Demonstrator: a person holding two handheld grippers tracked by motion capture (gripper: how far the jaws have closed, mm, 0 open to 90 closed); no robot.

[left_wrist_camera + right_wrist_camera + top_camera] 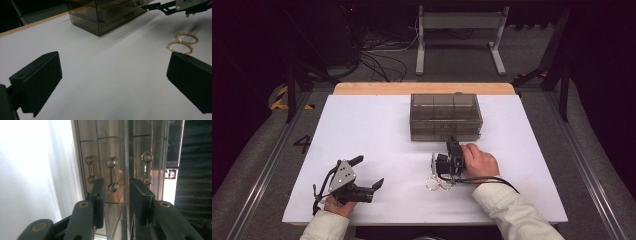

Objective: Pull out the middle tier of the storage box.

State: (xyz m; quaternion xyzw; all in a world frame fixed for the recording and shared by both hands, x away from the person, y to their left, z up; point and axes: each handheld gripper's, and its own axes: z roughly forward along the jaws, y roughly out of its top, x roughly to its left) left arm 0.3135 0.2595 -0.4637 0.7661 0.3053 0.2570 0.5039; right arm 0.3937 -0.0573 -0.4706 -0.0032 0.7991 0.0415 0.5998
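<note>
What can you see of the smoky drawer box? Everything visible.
The drawer box is translucent smoky-grey plastic, rectangular, upright at the white table's far middle. Its top shows three compartments; its front carries clear dumbbell-shaped handles. The drawers look shut. The right tool is at its front, jaws either side of one handle, not yet closed on it.

The right gripper [116,195] is pointing straight at the smoky clear drawer box [112,150], its black jaws standing slightly apart on either side of a clear drawer handle [112,174] (two more handles are showing beside it). White tabletop [27,170] is lying to the left.
</note>
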